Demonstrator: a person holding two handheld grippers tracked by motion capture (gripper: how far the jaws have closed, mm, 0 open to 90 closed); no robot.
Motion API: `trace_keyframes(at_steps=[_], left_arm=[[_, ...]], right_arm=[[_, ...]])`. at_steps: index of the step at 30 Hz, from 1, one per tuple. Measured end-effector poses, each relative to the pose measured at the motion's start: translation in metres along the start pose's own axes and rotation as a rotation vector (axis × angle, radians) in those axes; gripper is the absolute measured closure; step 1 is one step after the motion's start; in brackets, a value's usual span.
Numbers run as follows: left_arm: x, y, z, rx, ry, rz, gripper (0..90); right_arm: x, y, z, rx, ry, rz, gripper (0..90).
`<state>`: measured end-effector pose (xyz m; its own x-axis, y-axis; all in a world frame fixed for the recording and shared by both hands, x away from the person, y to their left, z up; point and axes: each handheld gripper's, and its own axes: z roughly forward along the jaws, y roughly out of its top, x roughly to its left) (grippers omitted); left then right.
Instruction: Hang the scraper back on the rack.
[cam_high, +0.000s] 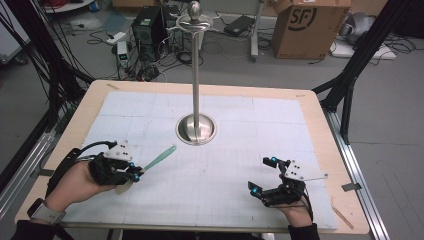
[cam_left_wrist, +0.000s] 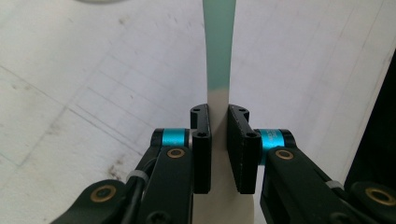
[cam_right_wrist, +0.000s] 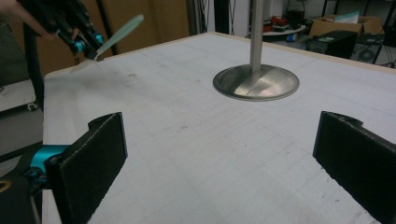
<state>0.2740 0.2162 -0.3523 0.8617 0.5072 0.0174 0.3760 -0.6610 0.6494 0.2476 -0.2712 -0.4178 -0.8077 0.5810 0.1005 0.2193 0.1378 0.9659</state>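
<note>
A flat utensil with a mint-green handle (cam_high: 162, 156) and a white end (cam_high: 122, 188) is held at the near left of the table. My left gripper (cam_high: 136, 174) is shut on it where the green meets the white. In the left gripper view the two pads (cam_left_wrist: 201, 135) press on the white part and the green handle (cam_left_wrist: 219, 42) runs straight ahead. The right gripper view shows the utensil (cam_right_wrist: 116, 35) tilted up above the mat, in the left gripper (cam_right_wrist: 84, 44). My right gripper (cam_high: 262, 175) rests at the near right, jaws wide open (cam_right_wrist: 219, 158) with nothing between them.
A tall steel pole on a round base (cam_high: 196, 129) stands at the middle of the white gridded mat (cam_high: 240, 150); the right gripper view shows the base (cam_right_wrist: 256, 83) ahead. The table has a wooden rim (cam_high: 320, 125). Boxes, cables and equipment lie on the floor beyond.
</note>
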Motion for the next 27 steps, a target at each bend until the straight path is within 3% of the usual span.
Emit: trace_keyframes(at_steps=[5,10,18,21,23,27], left_arm=[[0.008,-0.002,-0.007,-0.137,0.056,-0.077,80.4],[0.014,-0.002,-0.010,-0.274,0.037,-0.150,80.4],[0.027,0.020,-0.017,-0.411,0.009,-0.203,80.5],[0.032,0.029,-0.021,-0.428,0.010,-0.205,80.5],[0.037,0.034,-0.025,-0.422,0.037,-0.173,80.5],[0.049,0.042,-0.039,-0.420,0.067,-0.174,80.4]], right_arm=[[-0.001,0.000,-0.001,-0.009,-0.002,-0.001,1.7],[-0.001,0.000,-0.001,-0.007,-0.001,0.003,1.7],[-0.001,0.000,-0.002,-0.011,0.001,0.005,1.7],[-0.001,0.000,-0.002,-0.013,0.001,0.005,1.7],[-0.001,0.000,-0.002,-0.017,0.002,0.009,1.7],[0.000,0.000,-0.002,-0.016,0.006,0.007,1.7]])
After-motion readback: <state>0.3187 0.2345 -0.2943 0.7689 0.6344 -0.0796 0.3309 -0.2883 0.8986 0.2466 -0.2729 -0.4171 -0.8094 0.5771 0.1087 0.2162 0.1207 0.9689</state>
